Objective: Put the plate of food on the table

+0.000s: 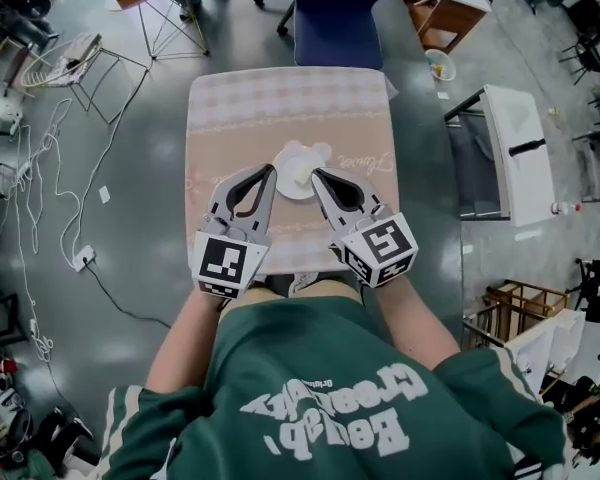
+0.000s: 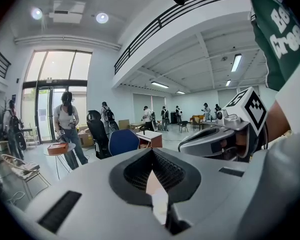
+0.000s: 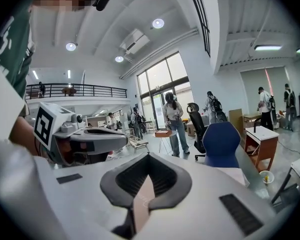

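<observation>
A white plate (image 1: 298, 160) with two ear-like bumps and a bit of pale food sits low over the middle of the checked table (image 1: 230, 118); I cannot tell whether it touches the cloth. My left gripper (image 1: 271, 171) reaches its left rim and my right gripper (image 1: 316, 174) its right rim. In the left gripper view the jaws (image 2: 153, 176) stand closed with a pale sliver pinched between them. In the right gripper view the jaws (image 3: 144, 184) are closed the same way. Each gripper view also shows the other gripper (image 2: 225, 139) (image 3: 85, 139) alongside.
A blue chair (image 1: 335, 13) stands at the table's far edge. A wire stand (image 1: 80, 63) and cables (image 1: 50, 188) lie on the floor at left. At right stand a white desk (image 1: 515, 153) and wooden furniture (image 1: 450, 3). Several people (image 2: 67, 129) stand across the hall.
</observation>
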`<state>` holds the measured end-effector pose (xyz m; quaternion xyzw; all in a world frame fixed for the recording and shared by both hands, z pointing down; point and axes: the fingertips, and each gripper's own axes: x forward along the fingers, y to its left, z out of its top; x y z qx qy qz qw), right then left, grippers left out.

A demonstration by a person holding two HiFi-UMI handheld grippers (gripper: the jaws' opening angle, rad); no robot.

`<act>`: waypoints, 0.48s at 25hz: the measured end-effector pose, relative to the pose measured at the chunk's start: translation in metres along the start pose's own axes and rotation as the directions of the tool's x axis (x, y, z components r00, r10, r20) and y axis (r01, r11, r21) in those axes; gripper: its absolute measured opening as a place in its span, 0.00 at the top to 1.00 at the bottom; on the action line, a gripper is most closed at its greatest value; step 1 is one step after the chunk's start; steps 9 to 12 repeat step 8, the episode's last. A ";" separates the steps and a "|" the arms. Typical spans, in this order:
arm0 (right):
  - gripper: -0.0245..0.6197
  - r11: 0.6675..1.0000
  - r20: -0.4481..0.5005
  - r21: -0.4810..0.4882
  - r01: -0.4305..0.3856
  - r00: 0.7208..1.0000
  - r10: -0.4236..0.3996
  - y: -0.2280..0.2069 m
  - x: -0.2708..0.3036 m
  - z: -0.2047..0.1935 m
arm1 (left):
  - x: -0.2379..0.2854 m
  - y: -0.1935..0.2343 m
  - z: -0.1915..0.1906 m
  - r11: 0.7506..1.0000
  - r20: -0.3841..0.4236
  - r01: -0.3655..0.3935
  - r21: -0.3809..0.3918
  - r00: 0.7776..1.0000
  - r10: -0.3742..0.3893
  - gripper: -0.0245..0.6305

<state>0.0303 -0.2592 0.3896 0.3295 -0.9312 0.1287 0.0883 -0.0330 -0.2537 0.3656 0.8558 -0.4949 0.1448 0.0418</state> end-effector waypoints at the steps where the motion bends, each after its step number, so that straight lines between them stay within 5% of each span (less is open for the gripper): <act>1: 0.94 1.000 0.006 0.005 -0.001 1.000 0.001 -0.001 0.001 0.002 | 0.001 0.001 0.003 1.000 0.004 0.000 0.004 1.000 0.000 0.95; 12: 0.94 1.000 -0.019 0.030 0.002 1.000 -0.002 -0.003 -0.014 -0.007 | 0.003 -0.016 0.005 1.000 0.000 0.003 -0.015 1.000 -0.003 0.95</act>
